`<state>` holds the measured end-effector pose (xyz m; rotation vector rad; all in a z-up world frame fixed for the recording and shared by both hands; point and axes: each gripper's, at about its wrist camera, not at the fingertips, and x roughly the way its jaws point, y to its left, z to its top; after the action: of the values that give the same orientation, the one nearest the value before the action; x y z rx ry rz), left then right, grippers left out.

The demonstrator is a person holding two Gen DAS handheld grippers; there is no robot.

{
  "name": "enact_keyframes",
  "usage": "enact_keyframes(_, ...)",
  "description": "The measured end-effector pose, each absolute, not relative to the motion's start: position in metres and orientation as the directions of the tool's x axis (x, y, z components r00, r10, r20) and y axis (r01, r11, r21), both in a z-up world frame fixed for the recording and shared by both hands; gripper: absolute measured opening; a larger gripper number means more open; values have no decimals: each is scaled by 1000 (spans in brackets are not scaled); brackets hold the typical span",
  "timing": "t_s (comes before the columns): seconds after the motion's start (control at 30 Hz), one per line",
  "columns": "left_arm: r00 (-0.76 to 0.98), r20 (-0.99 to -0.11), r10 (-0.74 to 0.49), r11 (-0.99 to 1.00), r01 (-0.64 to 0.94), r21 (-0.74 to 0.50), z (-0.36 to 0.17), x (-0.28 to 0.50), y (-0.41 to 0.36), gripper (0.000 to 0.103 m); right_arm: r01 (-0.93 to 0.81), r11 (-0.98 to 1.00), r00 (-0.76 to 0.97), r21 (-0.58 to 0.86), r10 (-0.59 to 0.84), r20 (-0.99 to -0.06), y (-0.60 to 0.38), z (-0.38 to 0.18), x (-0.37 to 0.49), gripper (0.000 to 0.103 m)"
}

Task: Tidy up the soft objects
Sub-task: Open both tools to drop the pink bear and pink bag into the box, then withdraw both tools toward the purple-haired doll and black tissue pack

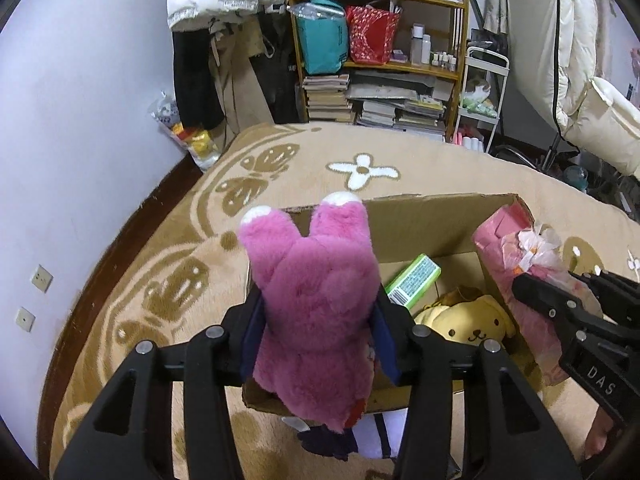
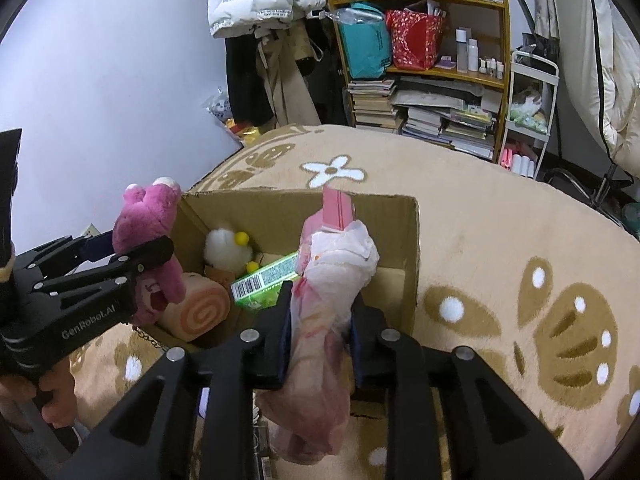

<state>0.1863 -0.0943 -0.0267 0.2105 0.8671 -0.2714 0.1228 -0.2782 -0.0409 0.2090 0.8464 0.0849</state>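
Observation:
My left gripper (image 1: pixel 320 304) is shut on a pink plush toy (image 1: pixel 316 280), which stands upright over the near left corner of an open cardboard box (image 1: pixel 420 220). In the right wrist view, the left gripper (image 2: pixel 136 248) holds that plush (image 2: pixel 148 208) at the box's (image 2: pixel 260 212) left wall. My right gripper (image 2: pixel 322 300) is shut on a pink plastic-wrapped bundle (image 2: pixel 332 272) over the box's near side, with its jaws against the wrap. In the box lie a green packet (image 2: pixel 266 282), a white plush (image 2: pixel 228 248), a swirl-roll plush (image 2: pixel 200 312) and a yellow dog plush (image 1: pixel 472 324).
The box sits on a beige patterned blanket (image 1: pixel 360 160). A lilac wall (image 1: pixel 80 120) is on the left. Behind stand a crowded bookshelf (image 1: pixel 380 60), hanging coats (image 1: pixel 212 0) and a white cart (image 1: pixel 480 112). A person's hand (image 2: pixel 52 400) grips the left tool.

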Motion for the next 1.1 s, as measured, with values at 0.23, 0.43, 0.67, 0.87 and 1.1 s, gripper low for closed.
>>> enact_keyframes(0.23,624,-772,-120,958,277,75,-20,186,-83,60,17,977,653,211,149,-742,-277,-40,116,53)
enact_keyframes(0.43,633,-764,-127,960,272,66,-11,181,-77,83,24,978,651,206,141,-746,-274,-36,109,66)
enact_keyframes(0.67,672,-735,-88,964,245,108,3,166,-68,94,31,979,646,204,136,-751,-272,-30,98,88)
enact_keyframes(0.87,677,-731,-82,966,236,110,11,147,-57,95,37,981,661,193,120,-741,-269,-20,80,91)
enact_keyframes(1.1,686,-725,-59,960,237,146,14,127,-50,97,33,979,668,200,127,-733,-262,-15,61,91)
